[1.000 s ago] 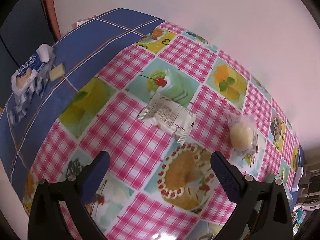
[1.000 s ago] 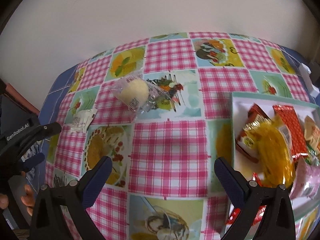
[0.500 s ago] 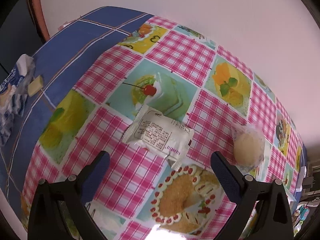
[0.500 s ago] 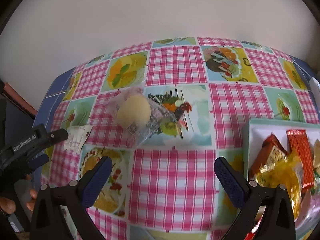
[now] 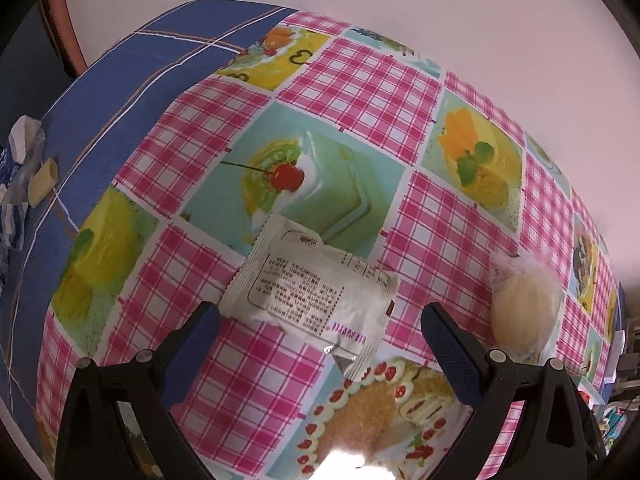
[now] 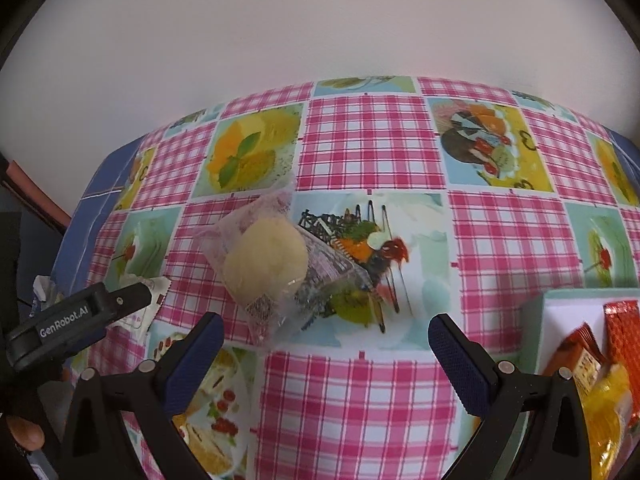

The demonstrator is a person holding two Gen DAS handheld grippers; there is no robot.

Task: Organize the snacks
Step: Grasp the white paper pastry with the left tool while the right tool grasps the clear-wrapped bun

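Note:
A flat white snack packet (image 5: 312, 288) with printed text lies on the checked tablecloth, just ahead of my open, empty left gripper (image 5: 320, 336). A round pale bun in clear wrap (image 5: 522, 312) lies to its right; in the right wrist view the bun (image 6: 266, 266) sits just ahead and left of my open, empty right gripper (image 6: 326, 344). A white tray (image 6: 560, 312) at the right edge holds red and yellow snack packs (image 6: 608, 364). The left gripper's finger (image 6: 84, 316) shows at the left over the white packet (image 6: 150, 304).
A pink checked tablecloth with dessert pictures (image 5: 360, 92) covers a blue cloth (image 5: 120, 88). A blue-and-white wrapper (image 5: 16, 176) and a pale yellow piece (image 5: 42, 182) lie at the far left. A white wall (image 6: 320, 20) stands close behind the table.
Both grippers have moved forward and lower towards the table. The white packet now lies close to the left fingertips, and the bun close to the right ones. The tray has slid towards the right edge.

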